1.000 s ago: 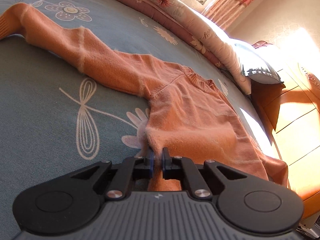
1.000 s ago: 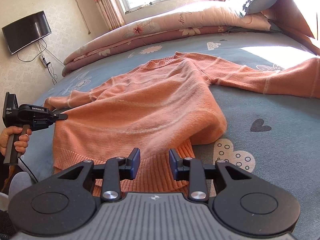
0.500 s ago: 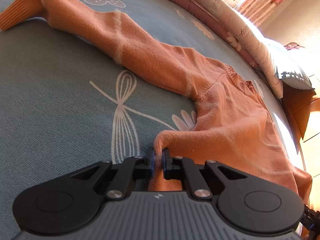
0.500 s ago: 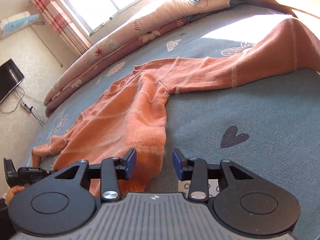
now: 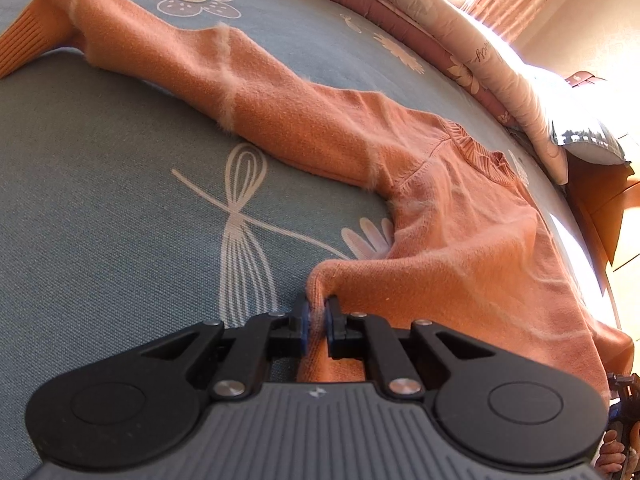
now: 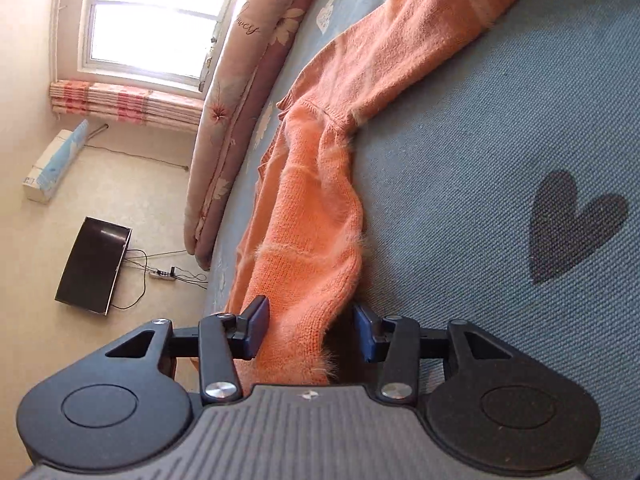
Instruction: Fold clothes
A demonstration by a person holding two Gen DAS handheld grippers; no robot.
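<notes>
An orange knit sweater lies spread on the blue bedspread, one long sleeve stretching away to the upper left. My left gripper is shut on a pinched fold of the sweater's near side edge. In the right wrist view the picture is tipped sideways. There the sweater runs from the other sleeve at the top down into my right gripper. Its jaws are closing with the sweater's edge between them. One pad touches the knit, and a dark gap remains at the other pad.
A rolled floral quilt and a pillow lie along the bed's far side, with wooden furniture beyond. A person's hand shows at the lower right corner. A television and a window are on the walls.
My right gripper has rolled sideways and dropped onto the sweater's side edge, its jaws narrowing around the knit. The left gripper has stayed clamped on its fold, sinking slightly towards the bed.
</notes>
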